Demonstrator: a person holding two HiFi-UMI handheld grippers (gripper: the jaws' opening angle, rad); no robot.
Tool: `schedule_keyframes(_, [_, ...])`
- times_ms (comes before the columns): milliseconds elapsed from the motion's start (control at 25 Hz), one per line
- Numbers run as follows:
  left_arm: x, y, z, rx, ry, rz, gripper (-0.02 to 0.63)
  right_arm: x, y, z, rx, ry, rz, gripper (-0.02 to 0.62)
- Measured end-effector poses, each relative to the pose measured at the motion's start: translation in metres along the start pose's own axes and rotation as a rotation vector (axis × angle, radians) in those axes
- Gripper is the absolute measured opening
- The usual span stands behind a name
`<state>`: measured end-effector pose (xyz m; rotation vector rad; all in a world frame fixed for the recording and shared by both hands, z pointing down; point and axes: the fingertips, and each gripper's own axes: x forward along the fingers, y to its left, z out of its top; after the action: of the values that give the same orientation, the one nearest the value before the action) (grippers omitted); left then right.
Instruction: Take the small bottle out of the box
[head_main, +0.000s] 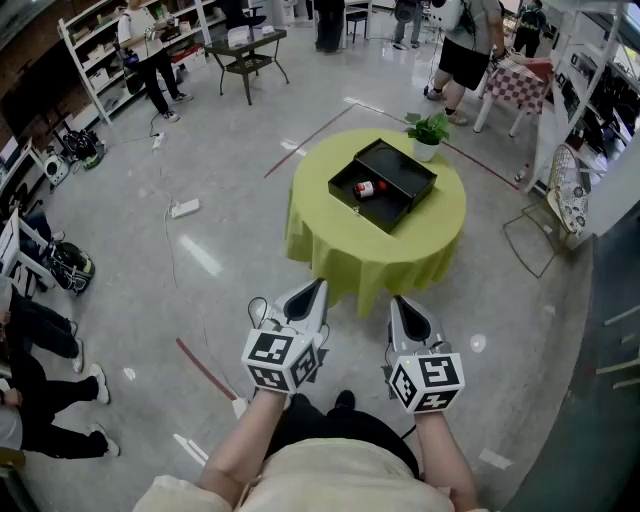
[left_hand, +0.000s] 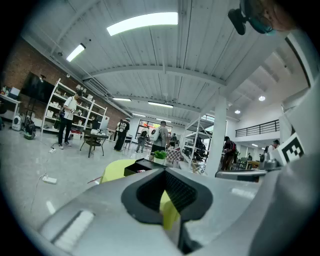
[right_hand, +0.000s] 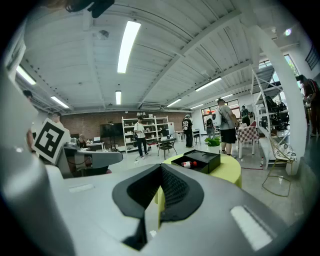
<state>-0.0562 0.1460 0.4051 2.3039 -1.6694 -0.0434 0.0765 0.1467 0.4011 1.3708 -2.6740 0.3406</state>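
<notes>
This is a big open lab or workshop hall. It has a polished grey concrete floor (head_main: 200, 150) marked with tape lines and white shelving racks (head_main: 90, 45) of gear along the far left brick wall (left_hand: 35, 67). Long ceiling strip lights (left_hand: 142, 24) run overhead, and people (head_main: 465, 45) stand about.

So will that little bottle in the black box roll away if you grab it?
Probably a bit. The small bottle lies on its side and looks round, so a nudge could roll it. The walls of the box should likely stop it. It looks small, so it is probably light.
</notes>
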Motion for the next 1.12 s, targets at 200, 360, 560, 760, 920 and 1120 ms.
schedule_keyframes(200, [0.004,-0.004,0.004,-0.001,-0.013,0.015,0.002,-0.002,-0.010,0.004,0.021,-0.004,0.005,0.000])
schedule_keyframes(360, [0.006,-0.008,0.002,-0.011,-0.014,0.022,0.002,-0.006,-0.021,0.004,0.040,-0.008,-0.017,0.002])
schedule_keyframes(560, [0.010,-0.016,0.006,-0.005,-0.023,0.015,0.002,-0.008,-0.025,0.007,0.032,-0.022,-0.003,0.002])
schedule_keyframes(760, [0.017,-0.021,0.009,0.007,-0.019,0.016,0.002,-0.009,-0.035,0.012,0.043,-0.032,-0.017,0.002])
schedule_keyframes(920, [0.025,-0.017,0.010,0.019,-0.017,0.019,0.002,-0.004,-0.042,0.012,0.050,-0.038,-0.025,0.002])
schedule_keyframes(1120, [0.035,-0.009,0.010,0.010,-0.014,0.021,0.002,0.006,-0.046,0.013,0.049,-0.033,-0.030,0.002])
